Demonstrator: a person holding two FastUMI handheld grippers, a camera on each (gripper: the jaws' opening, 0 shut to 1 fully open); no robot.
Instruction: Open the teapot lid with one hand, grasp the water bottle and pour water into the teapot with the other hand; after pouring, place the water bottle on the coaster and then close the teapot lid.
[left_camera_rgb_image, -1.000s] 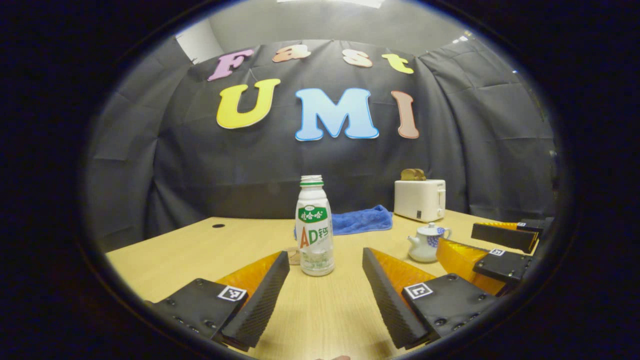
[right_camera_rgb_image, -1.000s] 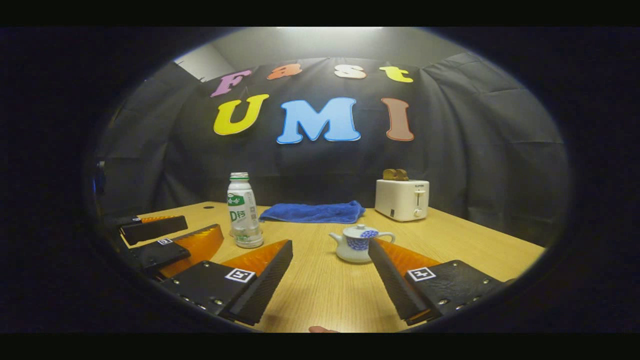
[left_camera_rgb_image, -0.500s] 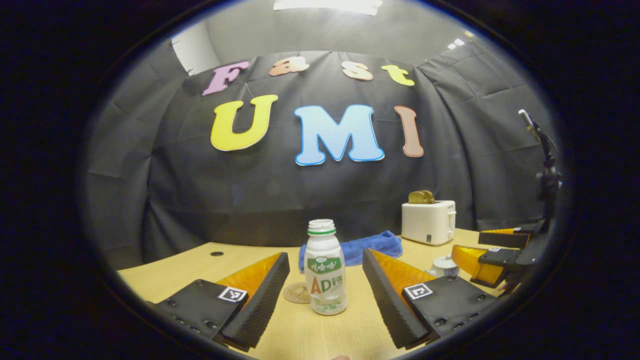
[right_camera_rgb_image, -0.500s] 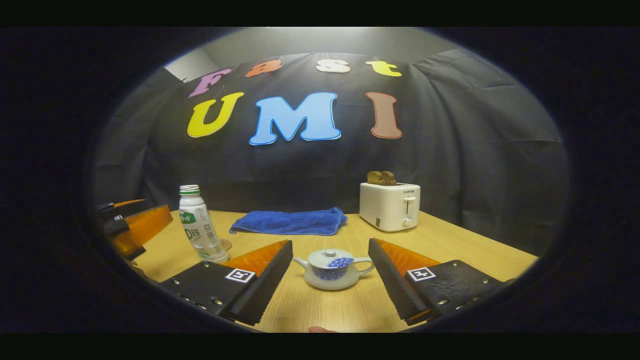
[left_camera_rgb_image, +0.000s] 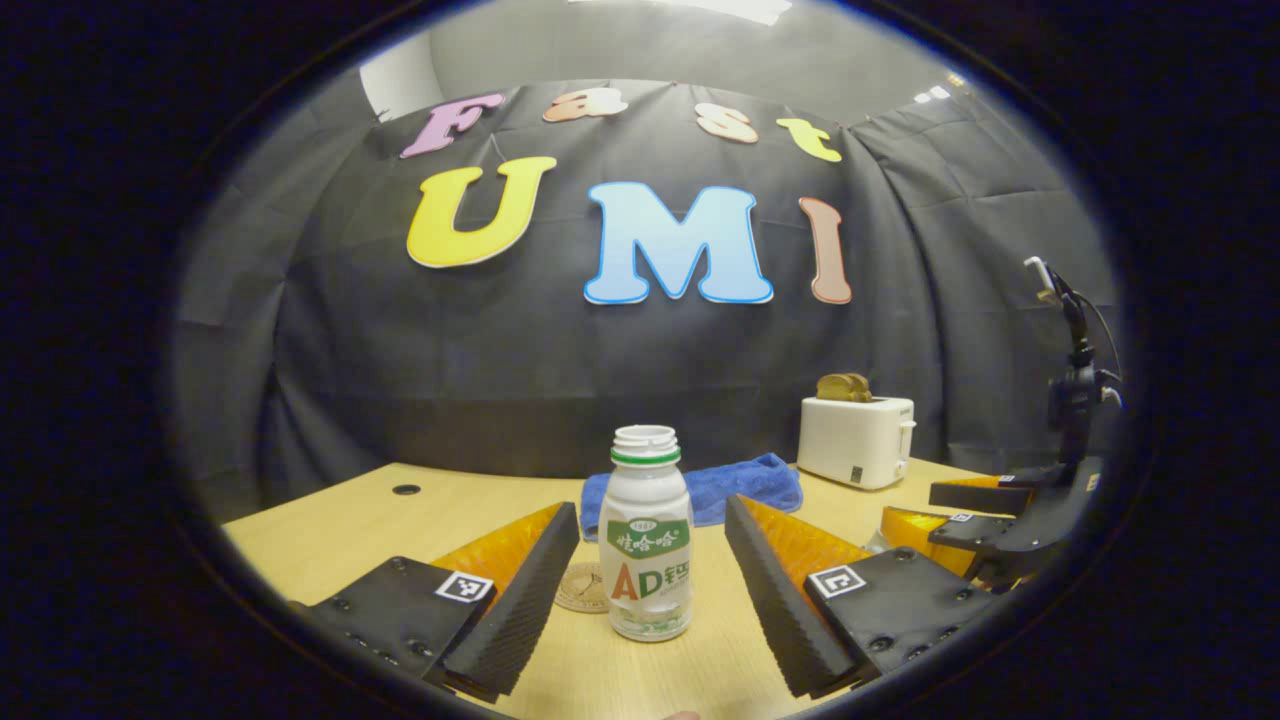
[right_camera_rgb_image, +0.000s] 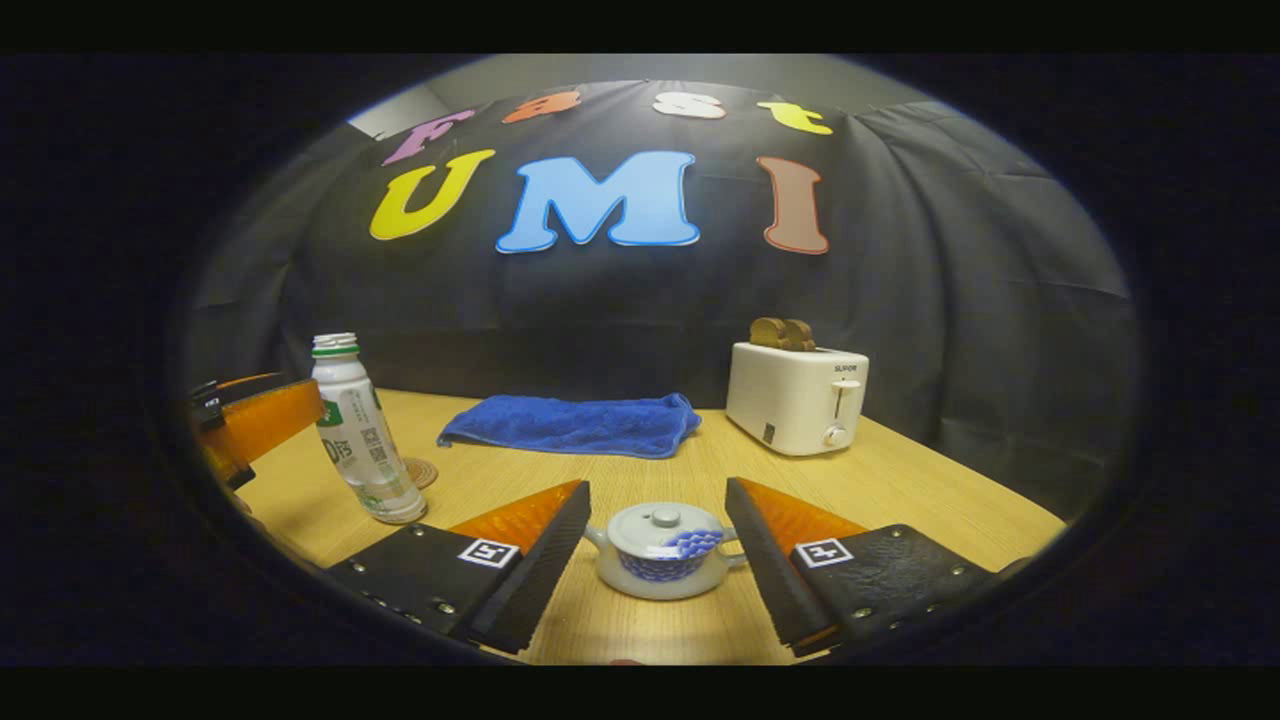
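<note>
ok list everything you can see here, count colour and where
water bottle: 1, white with green and orange label, uncapped, upright on the table between the left gripper's fingers, not touched
coaster: 1, brown, round, just behind the bottle
teapot: 1, white with blue pattern, lid on, between the right gripper's fingers
towel: 1, blue, at the back of the table
toaster: 1, white, brown bread slices in its slots, back right
table: 1, light wood
stand: 1, black, far right in the left gripper view
left gripper: open
right gripper: open
</note>
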